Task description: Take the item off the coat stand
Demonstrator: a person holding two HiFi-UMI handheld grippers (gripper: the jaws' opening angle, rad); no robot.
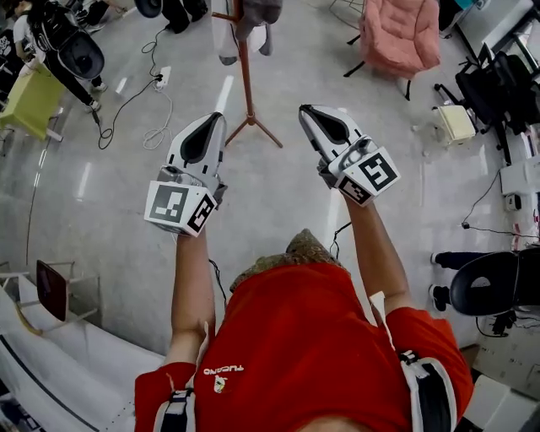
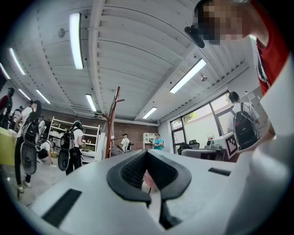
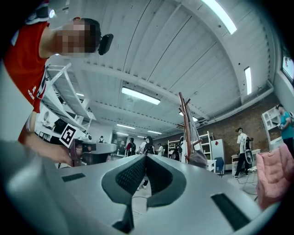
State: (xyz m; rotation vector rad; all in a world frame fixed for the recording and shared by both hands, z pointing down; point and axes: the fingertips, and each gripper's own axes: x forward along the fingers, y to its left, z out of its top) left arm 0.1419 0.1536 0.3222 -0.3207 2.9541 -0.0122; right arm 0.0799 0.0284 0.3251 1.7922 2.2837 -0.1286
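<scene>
Left tongs [image 1: 211, 125]: pressed together with nothing between them; I hold them up in front of me.
Right tongs [image 1: 314, 115]: pressed together as well, empty, level with the left pair.
Coat stand [image 1: 245, 80]: wooden, upright on the floor [image 1: 101, 211] ahead, beyond both tips.
Garment [image 1: 226, 38]: pale, hanging from the stand's top, well apart from my tongs.

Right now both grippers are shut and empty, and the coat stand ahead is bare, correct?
Not bare: clothing hangs on the coat stand, as the head view shows. The left gripper and right gripper are shut and empty, as you said.
</scene>
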